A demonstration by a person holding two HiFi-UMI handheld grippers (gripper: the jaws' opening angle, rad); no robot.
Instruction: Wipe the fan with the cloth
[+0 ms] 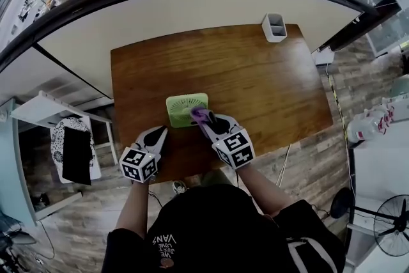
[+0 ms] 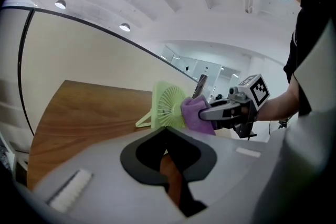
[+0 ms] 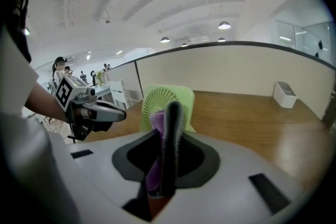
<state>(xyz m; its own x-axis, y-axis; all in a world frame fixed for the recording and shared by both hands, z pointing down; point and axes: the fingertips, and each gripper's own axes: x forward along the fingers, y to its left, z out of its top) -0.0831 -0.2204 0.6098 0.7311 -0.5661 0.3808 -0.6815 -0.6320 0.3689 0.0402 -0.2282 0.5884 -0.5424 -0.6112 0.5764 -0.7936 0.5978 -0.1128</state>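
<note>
A small light-green fan [image 1: 182, 107] stands upright near the front middle of the wooden table [image 1: 255, 80]. My right gripper [image 1: 200, 117] is shut on a purple cloth [image 1: 202, 114] and holds it against the fan's right side. In the right gripper view the cloth [image 3: 155, 124] hangs between the jaws in front of the fan's grille [image 3: 159, 100]. The left gripper view shows the fan [image 2: 168, 104] with the cloth [image 2: 193, 113] pressed on its face. My left gripper [image 1: 158, 135] is shut and empty, to the left of the fan and apart from it.
A white rectangular holder [image 1: 274, 27] stands at the table's back right corner. A curved white wall [image 1: 192, 16] rises just behind the table. A white rack [image 1: 61, 137] is on the floor at the left, and a floor fan [image 1: 391, 224] at the lower right.
</note>
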